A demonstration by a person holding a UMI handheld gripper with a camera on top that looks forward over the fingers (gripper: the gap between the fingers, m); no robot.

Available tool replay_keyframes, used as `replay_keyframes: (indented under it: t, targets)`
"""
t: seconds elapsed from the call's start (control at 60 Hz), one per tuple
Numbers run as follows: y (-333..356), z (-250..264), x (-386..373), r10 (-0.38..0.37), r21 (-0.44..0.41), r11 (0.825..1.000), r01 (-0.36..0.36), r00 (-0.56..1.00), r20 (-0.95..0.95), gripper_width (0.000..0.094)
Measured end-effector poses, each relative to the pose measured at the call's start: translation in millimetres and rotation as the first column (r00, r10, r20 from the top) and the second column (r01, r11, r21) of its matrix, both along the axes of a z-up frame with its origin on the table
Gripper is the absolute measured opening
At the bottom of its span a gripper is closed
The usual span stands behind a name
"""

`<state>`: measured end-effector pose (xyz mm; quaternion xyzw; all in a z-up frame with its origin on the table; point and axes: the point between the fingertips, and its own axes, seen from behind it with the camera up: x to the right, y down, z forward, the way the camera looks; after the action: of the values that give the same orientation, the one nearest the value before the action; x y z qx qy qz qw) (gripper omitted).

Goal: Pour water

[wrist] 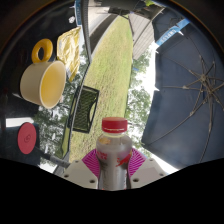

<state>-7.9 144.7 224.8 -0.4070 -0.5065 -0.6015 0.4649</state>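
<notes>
A clear plastic bottle with a red cap stands upright between my fingers. My gripper is shut on the bottle, with both pink pads pressing its sides below the cap. A white mug with a yellow inside sits ahead and to the left of the bottle, its opening tilted toward me.
A yellow ring lies beyond the mug beside a yellow cloth. A red round lid sits on a white card to the left of the fingers. A dark ribbed block lies between mug and bottle. The glossy surface reflects trees and an umbrella frame.
</notes>
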Motion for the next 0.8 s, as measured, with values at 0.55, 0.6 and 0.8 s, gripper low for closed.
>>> replay_keyframes:
  t: [0.55, 0.6, 0.8]
  targets:
    - [31.1, 13.8, -26.6, 0.013, -0.012, 1.0, -0.015, 0.992, -0.127, 0.0312]
    - [35.3, 30.4, -16.3, 0.041, 0.0, 0.999, -0.047, 0.888, -0.458, 0.031]
    - [19.8, -4.0, 4.9, 0.003, 0.015, 0.986, -0.167, -0.07, -0.998, 0.0313]
